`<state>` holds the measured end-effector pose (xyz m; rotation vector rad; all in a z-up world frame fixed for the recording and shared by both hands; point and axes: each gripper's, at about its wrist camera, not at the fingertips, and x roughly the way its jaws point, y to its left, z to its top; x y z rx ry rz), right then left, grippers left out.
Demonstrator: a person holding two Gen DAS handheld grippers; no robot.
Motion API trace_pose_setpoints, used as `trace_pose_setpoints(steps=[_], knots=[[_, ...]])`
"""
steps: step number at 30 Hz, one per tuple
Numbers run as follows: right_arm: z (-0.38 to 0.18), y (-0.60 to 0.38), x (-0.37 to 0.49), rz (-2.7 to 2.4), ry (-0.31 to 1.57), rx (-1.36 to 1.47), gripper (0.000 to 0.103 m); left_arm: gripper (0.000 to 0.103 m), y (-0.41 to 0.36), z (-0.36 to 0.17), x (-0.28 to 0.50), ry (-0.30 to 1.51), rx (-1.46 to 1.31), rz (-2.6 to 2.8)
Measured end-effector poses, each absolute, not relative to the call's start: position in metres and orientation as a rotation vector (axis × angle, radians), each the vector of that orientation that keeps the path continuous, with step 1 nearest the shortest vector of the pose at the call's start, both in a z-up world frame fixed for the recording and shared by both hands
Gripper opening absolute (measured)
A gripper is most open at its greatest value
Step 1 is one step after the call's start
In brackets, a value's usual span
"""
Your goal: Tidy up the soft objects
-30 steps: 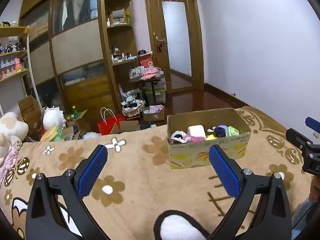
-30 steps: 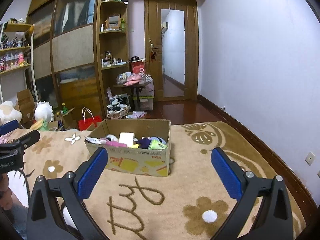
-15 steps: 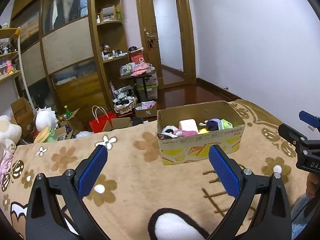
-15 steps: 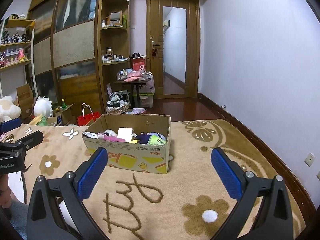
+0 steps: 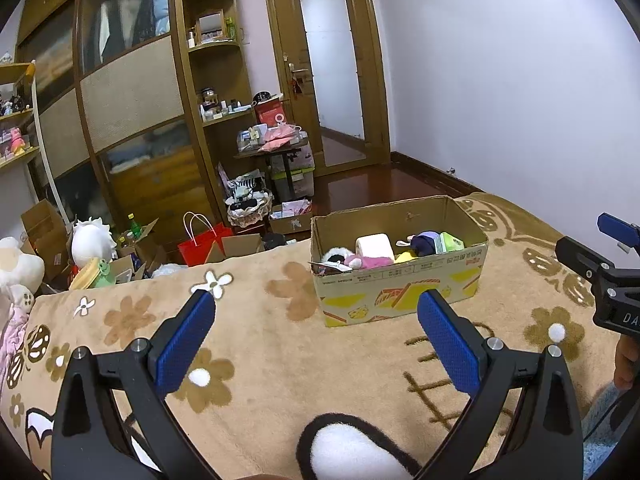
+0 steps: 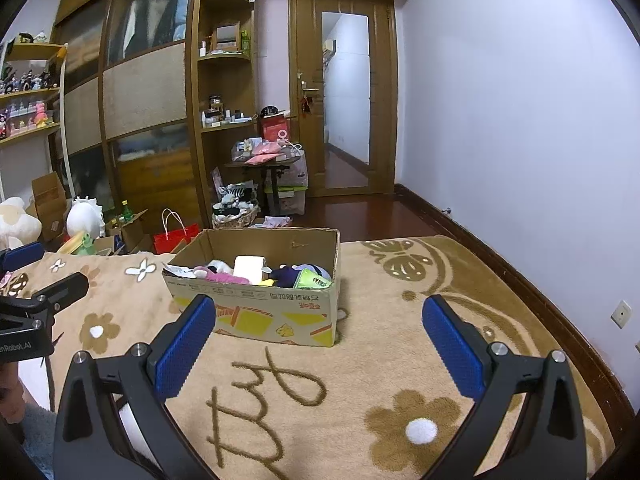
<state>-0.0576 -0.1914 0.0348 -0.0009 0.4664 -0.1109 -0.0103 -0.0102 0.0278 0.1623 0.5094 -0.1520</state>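
A cardboard box (image 5: 404,292) stands on a tan flowered blanket (image 5: 260,344); it also shows in the right wrist view (image 6: 256,312). It holds several soft things: a pink plush (image 5: 368,261), a white roll (image 5: 374,245), a dark purple toy (image 5: 422,245) and a green packet (image 5: 451,243). My left gripper (image 5: 316,316) is open and empty, short of the box. My right gripper (image 6: 320,320) is open and empty, short of the box, and shows at the left wrist view's right edge (image 5: 600,264).
A wardrobe and shelves (image 5: 132,100) line the far side, with a door (image 5: 332,76) beyond. Bags, boxes and a small loaded table (image 5: 272,152) clutter the floor. White plush toys (image 5: 20,268) sit at the left. A white wall (image 6: 520,120) runs along the right.
Both views have shifted slightly; the box sits a little more to the left in each. Both grippers stay open and empty.
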Motion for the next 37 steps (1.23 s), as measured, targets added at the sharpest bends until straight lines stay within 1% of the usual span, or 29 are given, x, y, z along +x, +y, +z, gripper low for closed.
trace_pose_setpoints(steps=[37], knots=[[0.0338,-0.1957,-0.0567,-0.116,0.465,0.003,0.103,0.1,-0.0111,0.0242,-0.0105,0.52,0.164,-0.149]])
